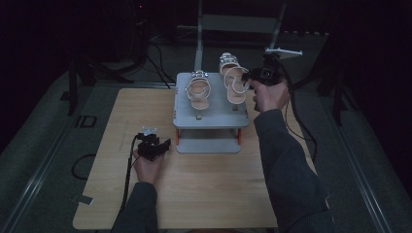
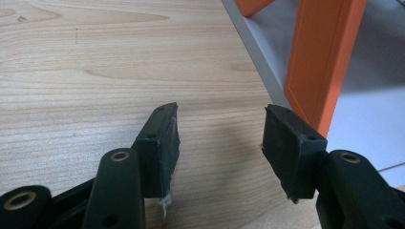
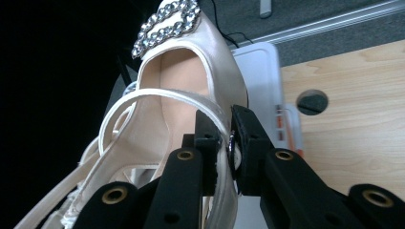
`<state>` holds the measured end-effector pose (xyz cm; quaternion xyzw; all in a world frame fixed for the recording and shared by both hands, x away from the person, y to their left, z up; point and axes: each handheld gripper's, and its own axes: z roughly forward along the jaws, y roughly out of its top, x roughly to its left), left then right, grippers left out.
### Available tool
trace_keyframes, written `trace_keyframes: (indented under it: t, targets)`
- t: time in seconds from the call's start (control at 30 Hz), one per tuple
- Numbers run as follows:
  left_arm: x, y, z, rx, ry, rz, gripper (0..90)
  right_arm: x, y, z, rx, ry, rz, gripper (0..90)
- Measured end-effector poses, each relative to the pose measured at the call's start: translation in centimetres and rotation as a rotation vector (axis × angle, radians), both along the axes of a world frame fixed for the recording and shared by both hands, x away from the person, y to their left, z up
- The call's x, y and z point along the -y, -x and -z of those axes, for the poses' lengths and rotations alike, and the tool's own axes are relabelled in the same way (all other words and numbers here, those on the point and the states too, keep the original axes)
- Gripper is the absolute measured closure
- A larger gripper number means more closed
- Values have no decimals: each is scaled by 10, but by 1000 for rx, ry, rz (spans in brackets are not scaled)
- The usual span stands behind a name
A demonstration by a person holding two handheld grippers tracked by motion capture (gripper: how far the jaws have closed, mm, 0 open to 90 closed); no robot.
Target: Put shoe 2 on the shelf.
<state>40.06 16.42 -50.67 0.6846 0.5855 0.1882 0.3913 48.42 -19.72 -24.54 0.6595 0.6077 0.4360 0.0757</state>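
Sandal (image 3: 191, 90) strap was what my right gripper (image 3: 228, 138) had between its jaws, which stood nearly together and pinched the thin side strap near its small buckle, so the whole pale shoe hung from that narrow band. To do this step well, I judged that I should keep the pinch firm, move slowly and hold the shoe level, since a strap grip lets the shoe swing and its jewelled toe could knock the other sandal (image 1: 197, 90) lying on the top of the grey shelf (image 1: 212, 120). From above, the held shoe sat at the right rear of that top, under my right hand; whether its sole touched the surface or was just clear of it I could not tell. I thought a set-down should leave it parallel to its mate with a gap between them. My left gripper (image 2: 219, 138) had its jaws wide apart with nothing between them, low over the wooden table (image 2: 95, 71), close beside the shelf's orange leg (image 2: 320, 57) and lower grey tier, well apart from both shoes.
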Motion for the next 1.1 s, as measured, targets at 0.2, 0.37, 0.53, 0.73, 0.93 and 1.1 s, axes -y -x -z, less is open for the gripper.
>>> trace_keyframes:
  t: [0.2, 0.37, 0.53, 0.73, 0.93, 1.1]
  targets:
    - [0, 0, 0, -1, -2, 0, 469, -16, -3, 4, -25, 24, -23, 823]
    - [0, 0, 0, -1, 0, 0, 469, -22, -6, 11, -42, 42, -25, 822]
    - [0, 0, 0, -1, -1, 0, 469, -28, -8, 17, -63, 55, -30, 822]
    - [0, 0, 0, 0, 1, 0, 469, -28, -10, 25, -90, 31, -39, 823]
    - [0, 0, 0, 0, 1, -1, 469, -30, -12, 29, -107, 46, -46, 822]
    - [0, 0, 0, 1, 3, -1, 469, -30, -14, 30, -122, 51, -54, 822]
